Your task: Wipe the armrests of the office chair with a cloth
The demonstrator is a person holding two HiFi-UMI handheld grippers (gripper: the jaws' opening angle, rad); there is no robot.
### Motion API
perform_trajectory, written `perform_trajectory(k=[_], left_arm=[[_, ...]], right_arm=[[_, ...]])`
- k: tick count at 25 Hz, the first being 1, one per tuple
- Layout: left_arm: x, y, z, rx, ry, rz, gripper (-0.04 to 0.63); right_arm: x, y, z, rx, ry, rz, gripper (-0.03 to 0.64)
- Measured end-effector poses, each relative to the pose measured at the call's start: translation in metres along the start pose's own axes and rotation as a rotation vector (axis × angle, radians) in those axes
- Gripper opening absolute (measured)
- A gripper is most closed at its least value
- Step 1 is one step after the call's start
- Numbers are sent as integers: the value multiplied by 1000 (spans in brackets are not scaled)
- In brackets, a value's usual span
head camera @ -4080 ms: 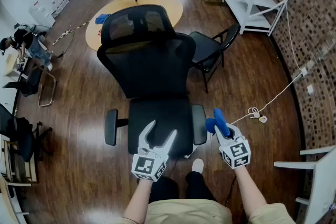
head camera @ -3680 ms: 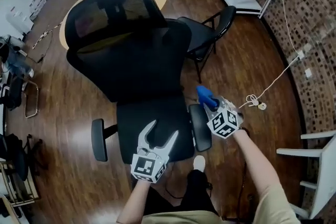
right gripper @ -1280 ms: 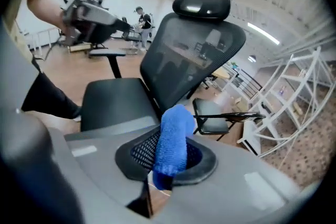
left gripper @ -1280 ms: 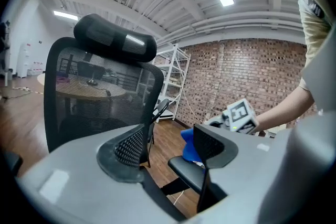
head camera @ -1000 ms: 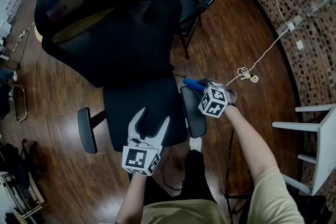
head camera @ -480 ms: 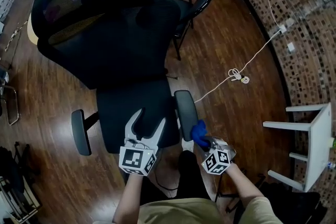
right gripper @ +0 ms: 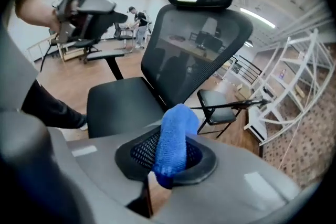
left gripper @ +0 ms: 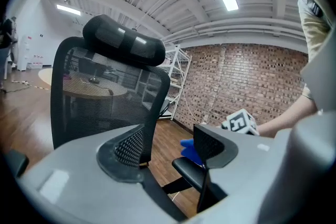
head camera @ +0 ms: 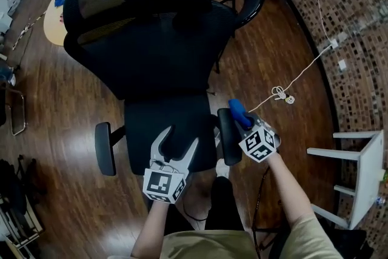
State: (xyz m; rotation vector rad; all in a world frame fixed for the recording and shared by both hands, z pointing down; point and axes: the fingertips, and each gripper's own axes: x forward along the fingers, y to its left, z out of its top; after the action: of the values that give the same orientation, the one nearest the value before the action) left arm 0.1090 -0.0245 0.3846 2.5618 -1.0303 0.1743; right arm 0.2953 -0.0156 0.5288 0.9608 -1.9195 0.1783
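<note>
The black office chair (head camera: pixel 151 45) stands in front of me, its seat (head camera: pixel 163 130) low in the head view. My right gripper (head camera: pixel 242 122) is shut on a blue cloth (head camera: pixel 237 112) (right gripper: pixel 173 141) and sits beside the right armrest (head camera: pixel 227 136), at its far end. Whether the cloth touches the pad is unclear. My left gripper (head camera: pixel 177 141) hovers open over the front of the seat with nothing between its fingers. The left armrest (head camera: pixel 104 148) stands untouched. In the left gripper view the blue cloth (left gripper: pixel 190 150) shows above the right armrest (left gripper: pixel 190 174).
A small black chair (head camera: pixel 245 6) stands behind the office chair on the right. A white cable (head camera: pixel 285 91) lies on the wooden floor near a brick wall. A white stool (head camera: pixel 354 176) is at the right, a round wooden table (head camera: pixel 54 15) at the back left.
My right gripper with the cloth went from the armrest's far end back to its near end, and has now moved forward to the far end again. The left gripper stayed open over the seat.
</note>
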Motion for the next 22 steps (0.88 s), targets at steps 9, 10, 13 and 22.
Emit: perform_trajectory(k=[9,10,13,22], left_arm=[[-18,21,1,-30,-16,45,275],[-20,25,1,-30,-16,45,275],[-22,34,-1,-39,-18,50,275],[-13,37,5,-42,-16,41,274]], right_arm=[[97,53,17,-435,239,397,40],[92,69,14,-455,250,447,40],[70,118,-6,-515,294,596,40],[-31,238,-66,-508,292,825,38]])
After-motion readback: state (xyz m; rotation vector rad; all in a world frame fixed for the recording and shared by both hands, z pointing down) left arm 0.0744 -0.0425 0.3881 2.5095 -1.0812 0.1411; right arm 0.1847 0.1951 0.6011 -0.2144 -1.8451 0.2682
